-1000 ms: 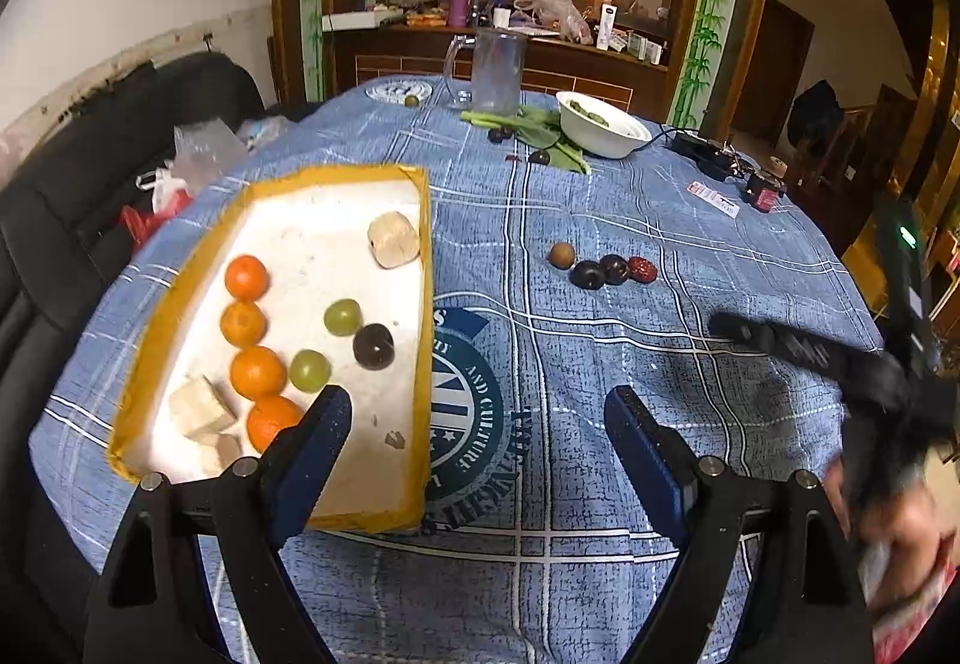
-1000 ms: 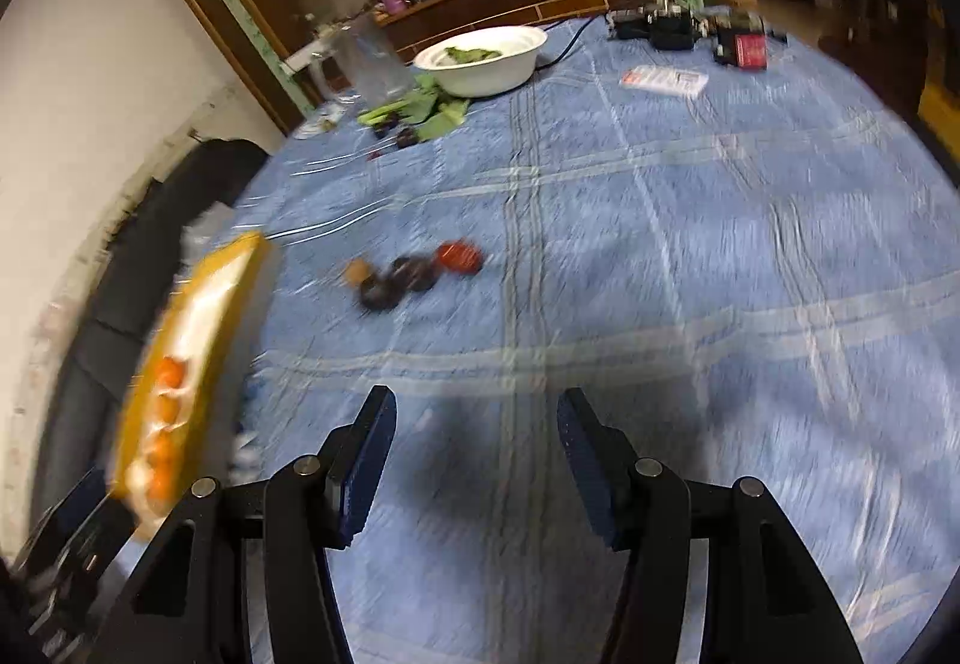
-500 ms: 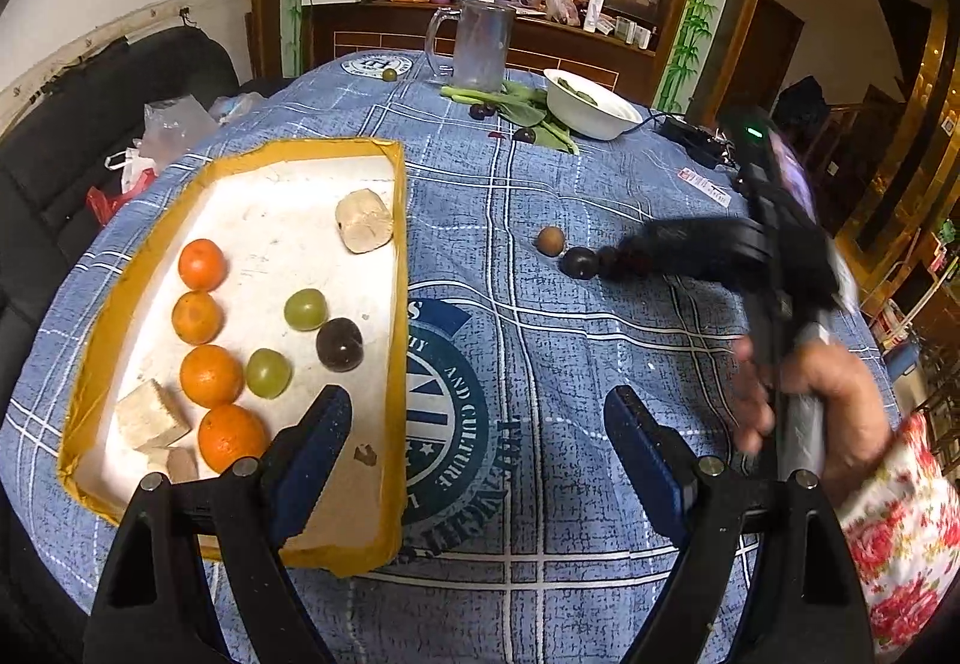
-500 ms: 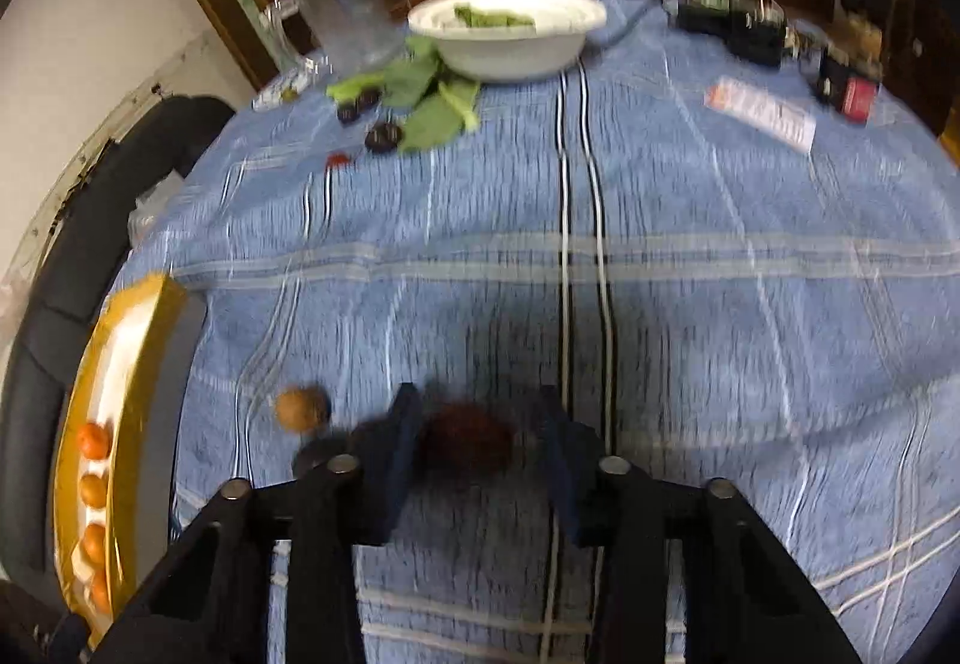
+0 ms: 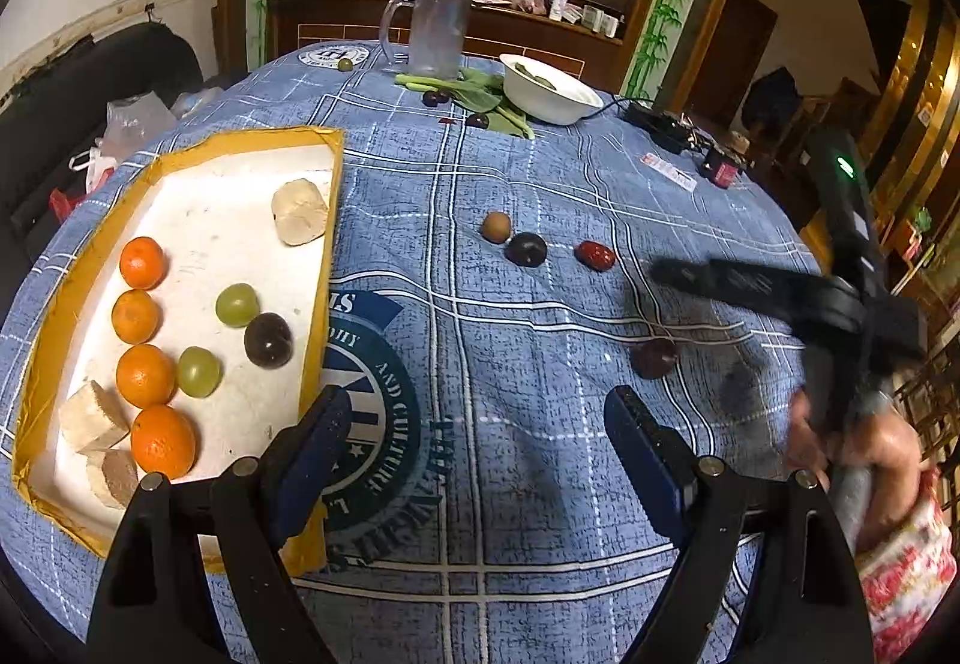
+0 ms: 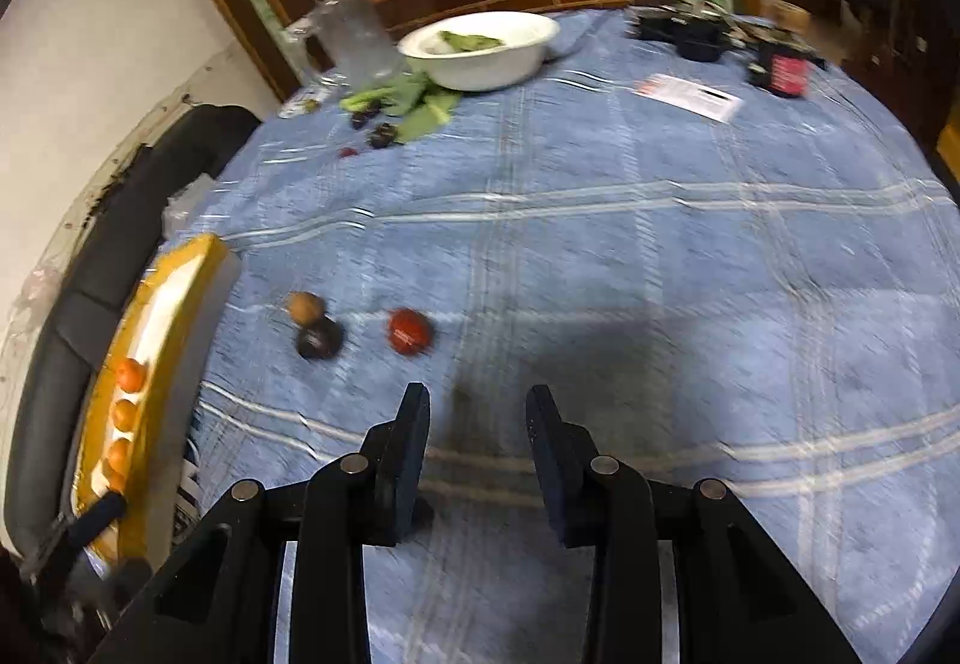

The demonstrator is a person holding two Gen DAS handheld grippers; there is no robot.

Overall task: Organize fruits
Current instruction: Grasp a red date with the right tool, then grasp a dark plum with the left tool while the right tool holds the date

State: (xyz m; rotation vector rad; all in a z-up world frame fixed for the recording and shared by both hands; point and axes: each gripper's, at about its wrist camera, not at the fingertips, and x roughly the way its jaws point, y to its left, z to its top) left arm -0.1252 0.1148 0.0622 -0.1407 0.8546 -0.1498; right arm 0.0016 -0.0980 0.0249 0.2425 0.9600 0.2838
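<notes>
A yellow-rimmed white tray (image 5: pixel 180 148) on the left holds several oranges (image 5: pixel 141 262), two green grapes (image 5: pixel 237 304), a dark plum (image 5: pixel 268 340) and pale chunks. On the blue cloth lie a brown fruit (image 5: pixel 496 227), a dark plum (image 5: pixel 525 249) and a red fruit (image 5: pixel 596 255); they also show in the right wrist view, with the red fruit (image 6: pixel 410 331) nearest. A dark red fruit (image 5: pixel 655 358) lies loose under my right gripper (image 5: pixel 690 274). My right gripper (image 6: pixel 478 412) is open and empty. My left gripper (image 5: pixel 474 424) is open and empty above the cloth near the tray.
At the far side stand a glass mug (image 5: pixel 435 31), a white bowl (image 5: pixel 549 91) with greens, leafy vegetables (image 5: pixel 480 94) with small dark fruits, a black charger (image 5: pixel 660 124) and a card (image 5: pixel 669 172). A black chair (image 6: pixel 120 220) stands left of the table.
My right gripper was closed around a dark red fruit in the row; it has pulled back to the right and stands open. That fruit now lies apart from the row on the cloth.
</notes>
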